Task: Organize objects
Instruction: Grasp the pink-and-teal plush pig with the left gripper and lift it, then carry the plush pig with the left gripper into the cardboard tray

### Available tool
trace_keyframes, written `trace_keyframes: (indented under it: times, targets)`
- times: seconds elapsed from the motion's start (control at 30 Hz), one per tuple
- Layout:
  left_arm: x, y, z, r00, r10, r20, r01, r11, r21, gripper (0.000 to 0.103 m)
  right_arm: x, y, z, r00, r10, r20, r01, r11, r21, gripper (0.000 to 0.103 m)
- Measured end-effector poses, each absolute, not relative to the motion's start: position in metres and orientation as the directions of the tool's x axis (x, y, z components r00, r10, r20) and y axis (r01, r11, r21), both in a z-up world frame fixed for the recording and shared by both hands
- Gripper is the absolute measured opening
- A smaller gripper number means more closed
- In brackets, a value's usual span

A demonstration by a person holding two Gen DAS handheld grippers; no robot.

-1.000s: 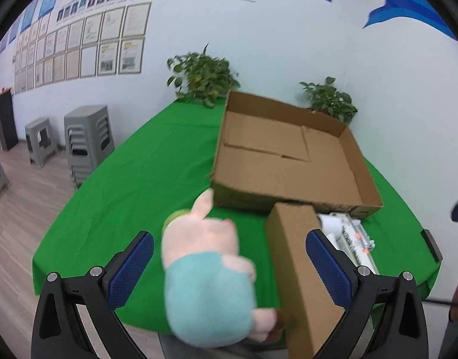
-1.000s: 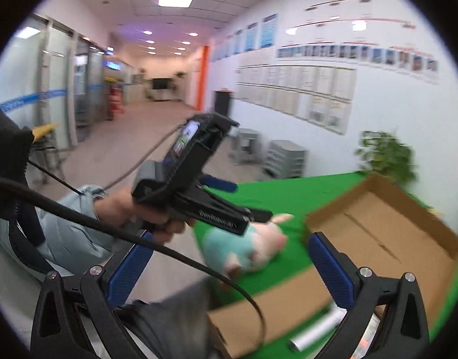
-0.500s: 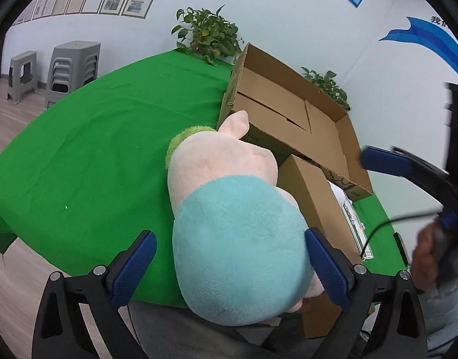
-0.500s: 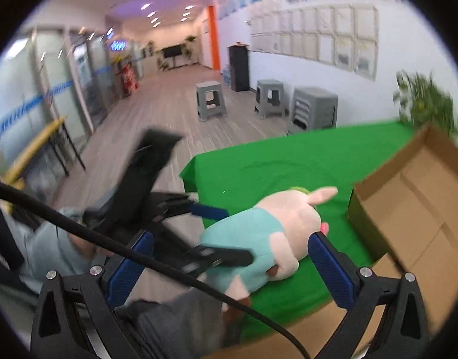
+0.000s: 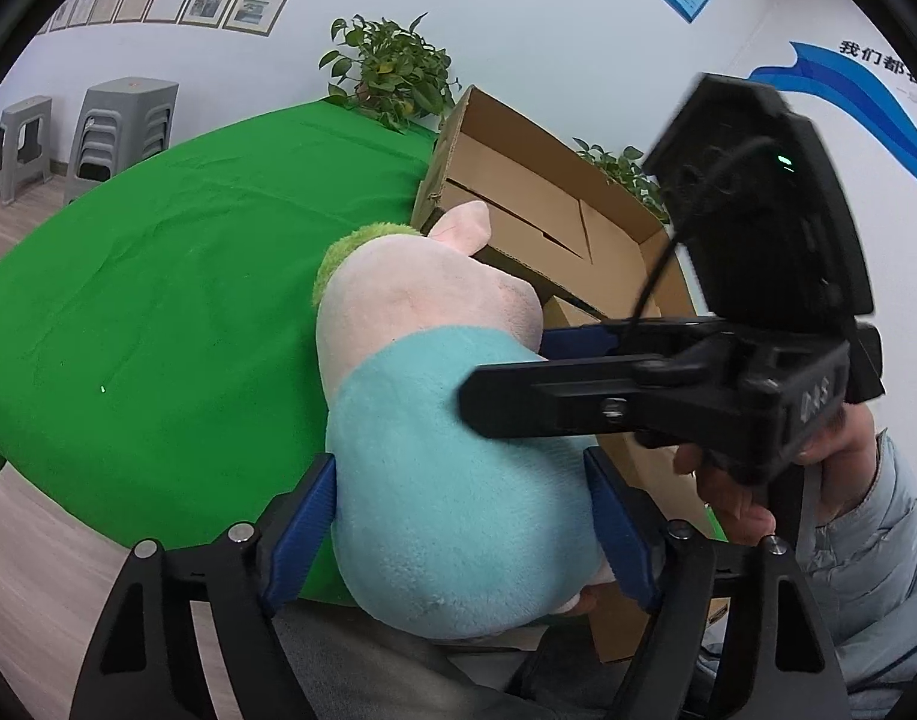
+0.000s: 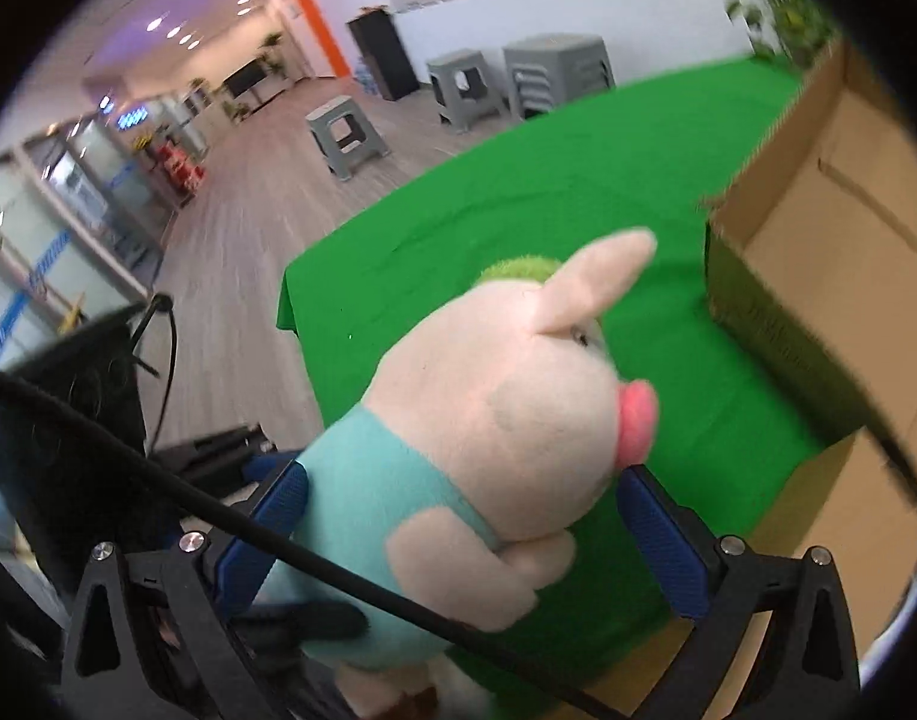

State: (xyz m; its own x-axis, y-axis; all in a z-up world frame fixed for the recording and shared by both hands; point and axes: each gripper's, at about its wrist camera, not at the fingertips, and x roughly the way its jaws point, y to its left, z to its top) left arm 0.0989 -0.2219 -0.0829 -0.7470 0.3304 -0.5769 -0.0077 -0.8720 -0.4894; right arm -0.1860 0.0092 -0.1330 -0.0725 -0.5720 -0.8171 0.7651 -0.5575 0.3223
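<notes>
The right gripper (image 6: pixel 458 531) has swung in around the pink plush pig in a teal shirt (image 5: pixel 452 450), its pads straddling the toy loosely. The left gripper (image 5: pixel 461 531) clamps the teal body at the green-clothed table's (image 5: pixel 158 300) near edge, beside the open brown cardboard box (image 5: pixel 536 210).

Black tongs (image 5: pixel 458 531) — blue pads (image 5: pixel 299 531)

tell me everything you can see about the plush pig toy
The soft pink plush pig toy wears a teal fleece shirt, with a pointed ear, a bright pink mouth and a fuzzy green patch behind its head. It lies at the near edge of the green tablecloth, head toward the open brown cardboard box. The left gripper brackets its teal body; the right gripper straddles it too.
</notes>
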Motion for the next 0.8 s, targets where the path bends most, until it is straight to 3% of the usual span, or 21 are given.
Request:
trace_keyframes:
  times: [0.2,0.4,0.67,0.8]
  targets:
    - [0.101,-0.2,-0.074,-0.76,0.302,-0.575,-0.031,-0.901,-0.432,0.063,-0.183,0.008,-0.142,-0.055,-0.554,-0.831,0.722,-0.597,0.35,0.103]
    - [0.104,-0.18,-0.06,-0.769,0.263,-0.583,-0.039,-0.929,-0.367,0.059,-0.173,0.014,-0.144,-0.091,-0.57,-0.817,0.731,-0.595,0.334,0.099]
    - [0.089,-0.153,0.004,-0.829,0.19,-0.526,-0.08,-0.971,-0.226,0.058,-0.176,0.047,-0.096,-0.197,-0.716,-0.67,0.733,-0.561,0.384,0.088]
    - [0.06,-0.126,0.061,-0.878,0.196,-0.437,-0.166,-0.98,-0.106,0.058,-0.184,0.082,-0.041,-0.346,-0.76,-0.55,0.748,-0.577,0.326,0.086]
